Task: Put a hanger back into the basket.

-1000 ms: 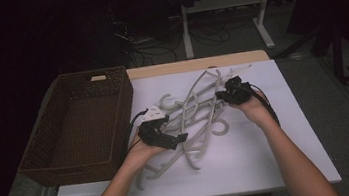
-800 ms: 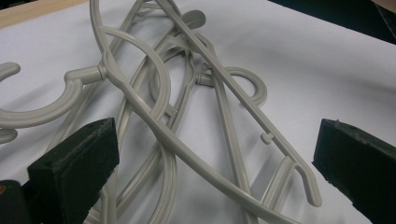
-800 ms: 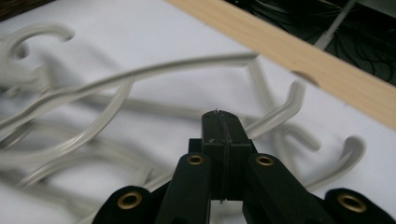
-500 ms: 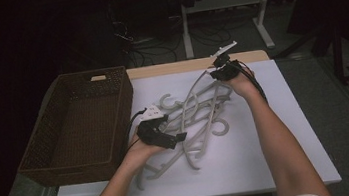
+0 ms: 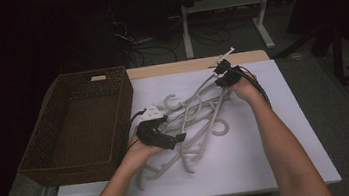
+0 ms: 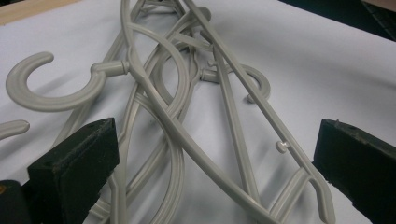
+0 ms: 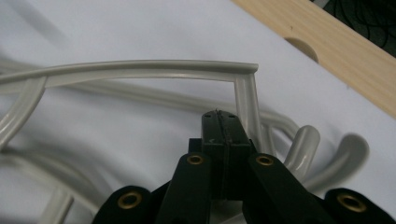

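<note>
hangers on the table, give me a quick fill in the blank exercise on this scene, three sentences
1. The grey plastic hangers lie tangled on a ____ sheet.
2. The wicker basket at the table's left holds ____.
3. The left gripper has its jaws ____ over the pile, while the right gripper has its jaws pressed together beside a hanger's end.

Missing words: white; nothing; open

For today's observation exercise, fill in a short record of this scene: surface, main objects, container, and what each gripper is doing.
surface: white table top with a wooden strip along its far edge
main objects: tangled pile of grey plastic coat hangers in the middle
container: dark wicker basket at the left, nothing seen inside
left gripper: jaws wide apart, straddling hanger bars
right gripper: jaws pressed together beside a hanger's corner at the far side of the pile; whether they pinch anything cannot be told
</note>
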Tool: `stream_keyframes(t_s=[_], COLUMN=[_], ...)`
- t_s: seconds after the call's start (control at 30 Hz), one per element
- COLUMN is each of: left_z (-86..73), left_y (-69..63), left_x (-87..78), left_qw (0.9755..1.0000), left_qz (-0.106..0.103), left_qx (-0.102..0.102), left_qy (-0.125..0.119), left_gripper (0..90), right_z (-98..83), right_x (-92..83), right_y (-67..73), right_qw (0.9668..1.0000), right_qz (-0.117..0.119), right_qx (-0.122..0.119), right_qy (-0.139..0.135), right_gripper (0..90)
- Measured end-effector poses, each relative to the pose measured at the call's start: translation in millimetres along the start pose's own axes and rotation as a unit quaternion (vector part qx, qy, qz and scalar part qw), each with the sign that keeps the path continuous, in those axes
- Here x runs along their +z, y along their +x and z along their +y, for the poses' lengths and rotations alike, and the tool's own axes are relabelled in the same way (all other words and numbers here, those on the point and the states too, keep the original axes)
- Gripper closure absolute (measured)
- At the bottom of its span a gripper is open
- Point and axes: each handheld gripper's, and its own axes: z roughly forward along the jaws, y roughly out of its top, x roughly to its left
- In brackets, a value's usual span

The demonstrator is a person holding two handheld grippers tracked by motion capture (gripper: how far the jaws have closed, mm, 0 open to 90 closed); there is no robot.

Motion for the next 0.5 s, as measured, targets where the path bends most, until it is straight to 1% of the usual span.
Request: stream_keyframes(t_s=[0.07, 0.17, 0.2, 0.23, 0.27, 0.5], left_z=[-0.4, -1.2, -1.3, -1.5, -1.7, -3.8], left_y=[-0.6, -2.7, -3.5, -4.4, -5.2, -11.0], left_x=[1.7, 5.5, 6.6, 7.7, 8.8, 15.7], left_qw=[1.0, 0.9999, 0.9999, 0.9998, 0.9998, 0.9991], left_qz=[0.0, -0.001, -0.001, -0.001, -0.003, -0.008], left_qx=[0.003, 0.006, 0.008, 0.009, 0.01, 0.021], left_qy=[0.004, 0.011, 0.014, 0.017, 0.019, 0.035], left_gripper=[0.0, 0.0, 0.0, 0.0, 0.0, 0.0], right_z=[-3.1, -12.8, -20.8, -20.8, -24.8, -58.0], right_x=[-2.4, -9.6, -14.4, -14.4, -16.8, -32.7], right_y=[-1.0, -2.8, -3.7, -3.7, -4.0, -3.2], right_qw=[1.0, 1.0, 0.9999, 0.9999, 0.9999, 0.9998], right_qz=[0.003, 0.003, 0.003, 0.003, 0.002, -0.007], right_qx=[0.001, -0.001, 0.0, 0.0, -0.001, 0.004], right_qy=[-0.001, 0.008, 0.01, 0.01, 0.012, 0.021], right_gripper=[88.8, 88.8, 88.8, 88.8, 88.8, 88.8])
